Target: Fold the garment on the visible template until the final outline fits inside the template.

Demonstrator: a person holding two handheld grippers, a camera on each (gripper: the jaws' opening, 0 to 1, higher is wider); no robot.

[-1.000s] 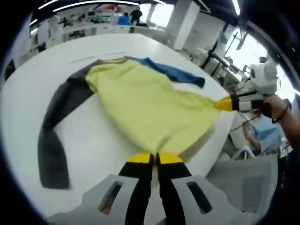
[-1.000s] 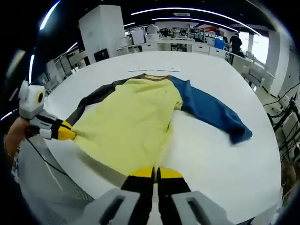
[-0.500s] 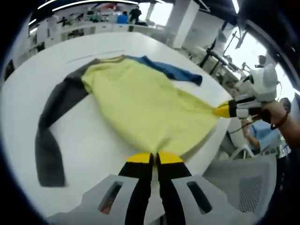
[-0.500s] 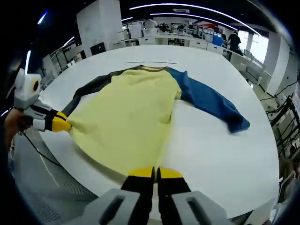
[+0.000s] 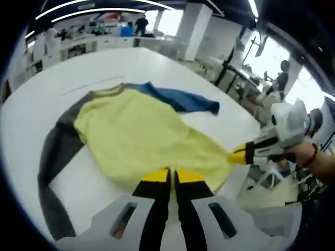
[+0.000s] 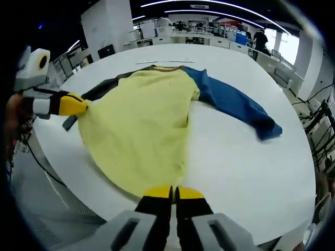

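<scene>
left jaws: left gripper [image 5: 170, 175] with yellow tips pinched together on one hem corner of the yellow-bodied long-sleeve shirt [image 5: 141, 141]; also visible at the side in the right gripper view [image 6: 70, 104].
right jaws: right gripper [image 6: 170, 192] clamped tight on the other hem corner [image 5: 235, 156].
garment: body stretched between the two grips, collar end flat on the round white counter [image 6: 246, 157]; dark grey sleeve [image 5: 49, 172] trails one side, blue sleeve [image 6: 235, 107] lies out the other.
change: over the last second the hem has come up and across, cloth pulled taut, hem now at the counter edge nearest the person.
meaning: looks like straightening/positioning before the first fold; no fold made yet.
template: cannot make out any outline, only a thin line beyond the collar [image 6: 167, 61].
risk: hem dragged off the counter edge.
</scene>
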